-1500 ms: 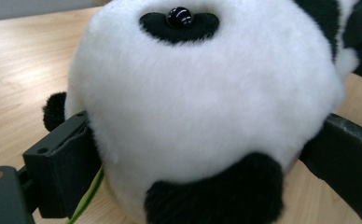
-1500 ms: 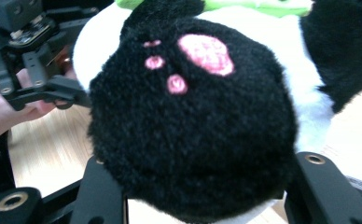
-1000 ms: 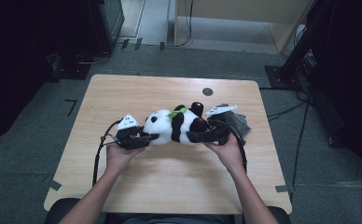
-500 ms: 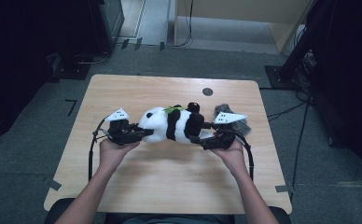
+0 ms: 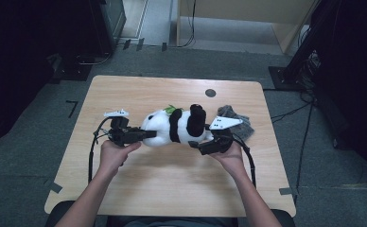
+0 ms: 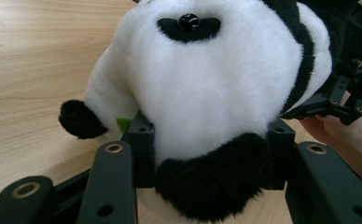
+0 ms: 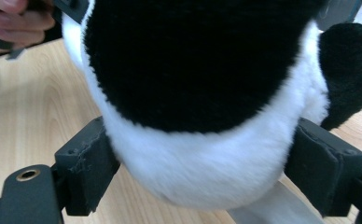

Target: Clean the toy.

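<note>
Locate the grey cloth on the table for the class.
In the high view the grey cloth lies right of centre on the table, just behind the right claw and beside the panda toy.

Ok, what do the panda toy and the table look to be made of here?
The panda toy looks like soft plush: short, matte black and white pile, fuzzy at its edges, with a glossy bead eye, probably plastic. It bulges between the left gripper jaws, so likely soft-stuffed. The table looks like light wood or wood-look laminate: straight grain lines, smooth satin surface; which one I can't tell.
</note>
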